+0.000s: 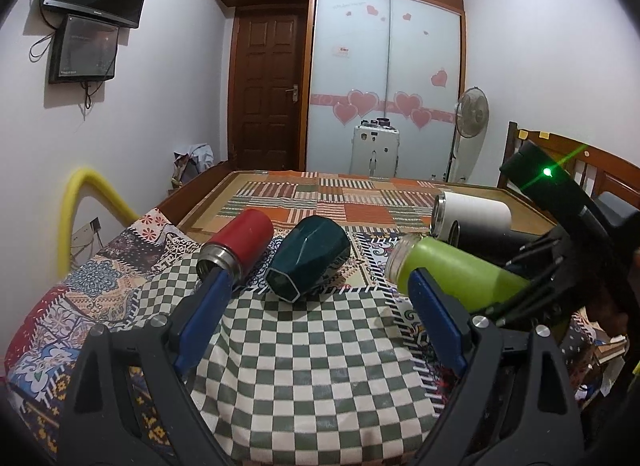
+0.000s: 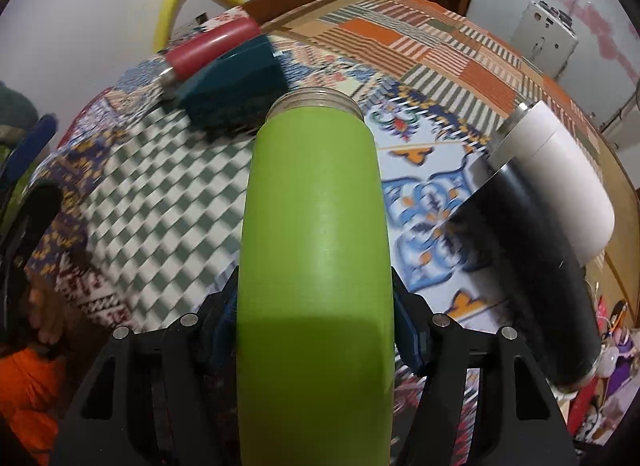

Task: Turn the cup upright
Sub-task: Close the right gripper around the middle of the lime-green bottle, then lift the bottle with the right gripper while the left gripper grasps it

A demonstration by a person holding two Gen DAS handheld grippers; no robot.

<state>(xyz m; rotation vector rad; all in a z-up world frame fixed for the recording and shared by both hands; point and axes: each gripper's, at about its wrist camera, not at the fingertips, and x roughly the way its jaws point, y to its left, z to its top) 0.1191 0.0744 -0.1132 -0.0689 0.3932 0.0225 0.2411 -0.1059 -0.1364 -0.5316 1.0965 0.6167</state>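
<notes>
Right gripper (image 2: 316,330) is clamped on the green cup (image 2: 316,225), blue pads pressed against both sides of its body near the base end. Cup points straight away from my wrist camera, threaded clear-glass mouth at the far end. From the left wrist view the same green cup (image 1: 452,270) is tilted, mouth toward the left and slightly up, base end buried in the right gripper's black linkage (image 1: 536,278). Can't tell whether any part of it touches the cloth.

Left gripper (image 1: 320,298) is spread wide, holding nothing. Blue fingers (image 1: 208,306) hang over the green-and-white checkered cloth (image 1: 304,366).

Other cups, all on their sides on the bed:
- red cup (image 1: 236,244), steel mouth toward my left gripper, just behind my left finger
- dark teal faceted cup (image 1: 308,262), just beside the red one, open mouth facing the camera
- white cup (image 1: 472,213) and black cup (image 1: 484,238), side by side at right behind the green one; in the right wrist view black cup (image 2: 532,266) lies just right of my gripper, white cup (image 2: 560,181) against it on its far side.

Patchwork bedspread (image 1: 352,193) covers the bed further back. Right wrist frame is motion-blurred around the edges.
</notes>
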